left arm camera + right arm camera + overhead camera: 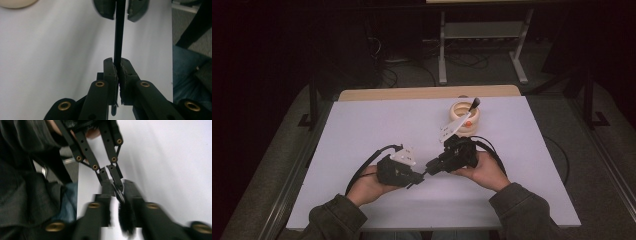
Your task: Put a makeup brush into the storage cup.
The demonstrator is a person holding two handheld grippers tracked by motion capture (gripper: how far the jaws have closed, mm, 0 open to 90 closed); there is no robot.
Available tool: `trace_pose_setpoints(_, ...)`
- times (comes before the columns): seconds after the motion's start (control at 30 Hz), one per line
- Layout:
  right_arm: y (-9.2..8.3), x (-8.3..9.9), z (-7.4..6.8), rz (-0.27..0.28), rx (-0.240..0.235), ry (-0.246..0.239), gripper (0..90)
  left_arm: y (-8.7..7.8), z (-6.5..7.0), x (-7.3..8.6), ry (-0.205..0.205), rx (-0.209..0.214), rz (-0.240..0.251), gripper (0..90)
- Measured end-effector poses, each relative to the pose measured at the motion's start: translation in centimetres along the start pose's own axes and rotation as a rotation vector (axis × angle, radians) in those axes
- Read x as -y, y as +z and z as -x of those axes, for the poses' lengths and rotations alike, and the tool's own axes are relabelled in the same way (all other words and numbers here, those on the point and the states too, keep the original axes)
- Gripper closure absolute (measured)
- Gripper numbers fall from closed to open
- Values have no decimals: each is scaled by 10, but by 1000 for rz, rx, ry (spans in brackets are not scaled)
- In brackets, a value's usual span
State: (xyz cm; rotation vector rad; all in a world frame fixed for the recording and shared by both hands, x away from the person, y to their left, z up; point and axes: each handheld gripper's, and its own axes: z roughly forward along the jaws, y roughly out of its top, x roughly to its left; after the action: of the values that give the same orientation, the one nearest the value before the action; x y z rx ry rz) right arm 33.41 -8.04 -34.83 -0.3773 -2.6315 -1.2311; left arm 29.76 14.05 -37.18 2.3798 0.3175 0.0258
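My left gripper (119, 72) is clamped on a thin black rod (119, 32) that runs straight ahead from its jaws to my right gripper (435, 165) (tip to tip, low over the white table (362, 130)). The right's jaws straddle the rod's far end, apparently not pressing; it's the nearer one to take over.

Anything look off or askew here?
Nothing spilled or broken. A brush leans tilted out of the round holder at the table's far side. The left gripper is clamped on a thin black rod.
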Motion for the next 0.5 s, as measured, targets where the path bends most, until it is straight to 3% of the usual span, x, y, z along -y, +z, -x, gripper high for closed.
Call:
trace_pose_setpoints(0.03,-1,2,2,17,2,-5,713,-3,-2,0,2,-5,0,853)
trace_pose_setpoints(0.07,-1,6,3,51,2,22,693,-5,-4,1,-25,-17,25,853)
trace_pose_setpoints(0.2,0,10,4,99,-4,37,712,-7,-6,0,-51,-23,50,853)
trace_pose_setpoints(0.5,-1,8,5,141,14,44,818,-1,-5,-3,-59,-35,43,853)
